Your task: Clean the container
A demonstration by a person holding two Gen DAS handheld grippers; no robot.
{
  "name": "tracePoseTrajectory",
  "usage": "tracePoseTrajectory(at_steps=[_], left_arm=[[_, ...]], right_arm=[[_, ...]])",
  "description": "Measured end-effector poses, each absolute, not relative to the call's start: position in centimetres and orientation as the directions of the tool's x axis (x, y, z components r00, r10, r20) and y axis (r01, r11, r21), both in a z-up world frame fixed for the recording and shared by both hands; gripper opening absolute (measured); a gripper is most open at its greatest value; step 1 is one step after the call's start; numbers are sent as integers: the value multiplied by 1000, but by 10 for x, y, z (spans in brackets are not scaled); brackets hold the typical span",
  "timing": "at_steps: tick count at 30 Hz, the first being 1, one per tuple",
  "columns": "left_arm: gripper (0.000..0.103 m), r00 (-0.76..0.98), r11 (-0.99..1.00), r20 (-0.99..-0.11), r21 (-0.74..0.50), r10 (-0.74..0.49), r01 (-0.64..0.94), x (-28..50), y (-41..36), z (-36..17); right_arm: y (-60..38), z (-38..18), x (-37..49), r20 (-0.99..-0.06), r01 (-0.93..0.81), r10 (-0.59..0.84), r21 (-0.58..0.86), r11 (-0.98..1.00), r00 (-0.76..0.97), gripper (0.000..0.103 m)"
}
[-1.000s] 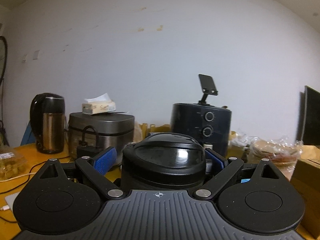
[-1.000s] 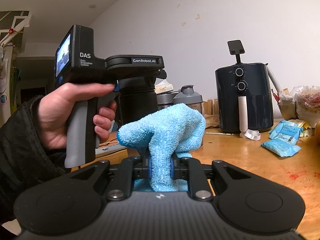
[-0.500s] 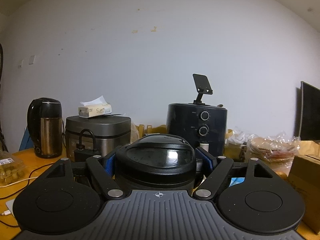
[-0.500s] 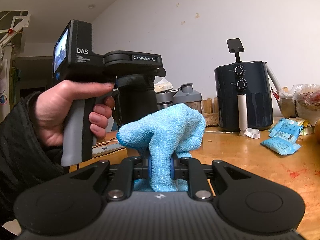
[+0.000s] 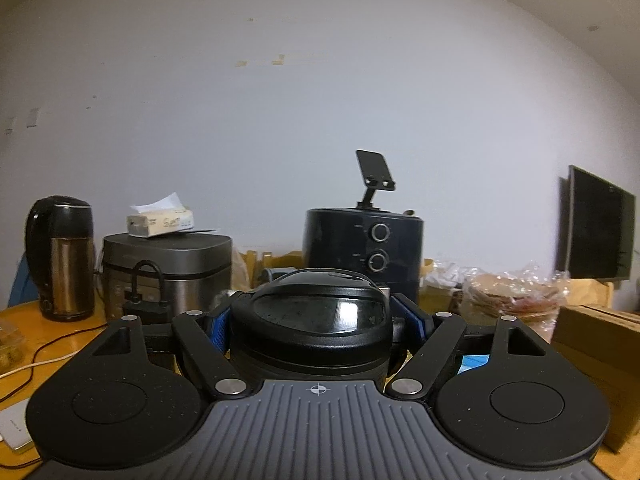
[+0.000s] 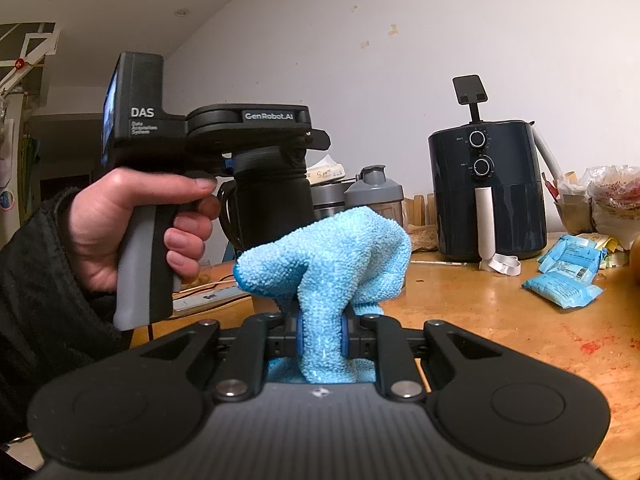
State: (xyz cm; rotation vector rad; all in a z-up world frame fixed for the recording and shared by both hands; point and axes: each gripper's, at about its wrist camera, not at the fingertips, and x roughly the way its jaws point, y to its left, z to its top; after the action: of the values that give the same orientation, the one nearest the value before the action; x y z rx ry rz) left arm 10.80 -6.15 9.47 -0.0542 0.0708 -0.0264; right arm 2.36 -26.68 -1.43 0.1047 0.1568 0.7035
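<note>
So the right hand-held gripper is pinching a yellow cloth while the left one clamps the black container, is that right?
Not quite: the cloth is light blue, not yellow, as the right wrist view shows. The rest holds: the right hand-held gripper pinches it, and the left hand-held gripper clamps the black container.

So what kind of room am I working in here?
Most likely a home kitchen or dining corner: a wooden table against a white wall carries an air fryer, a rice cooker and an electric kettle, with packaged food lying around.
</note>
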Motion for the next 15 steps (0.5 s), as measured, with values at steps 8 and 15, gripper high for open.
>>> tracePoseTrajectory(at_steps=[8, 15], left_arm=[[76, 989, 991, -76, -61, -124, 119, 108, -51, 94], [76, 971, 973, -76, -67, -225, 221, 109, -38, 93]], right_arm=[[-265, -15, 26, -112, -638, 654, 149, 755, 748, 13], [-265, -15, 27, -111, -639, 655, 149, 754, 747, 13]])
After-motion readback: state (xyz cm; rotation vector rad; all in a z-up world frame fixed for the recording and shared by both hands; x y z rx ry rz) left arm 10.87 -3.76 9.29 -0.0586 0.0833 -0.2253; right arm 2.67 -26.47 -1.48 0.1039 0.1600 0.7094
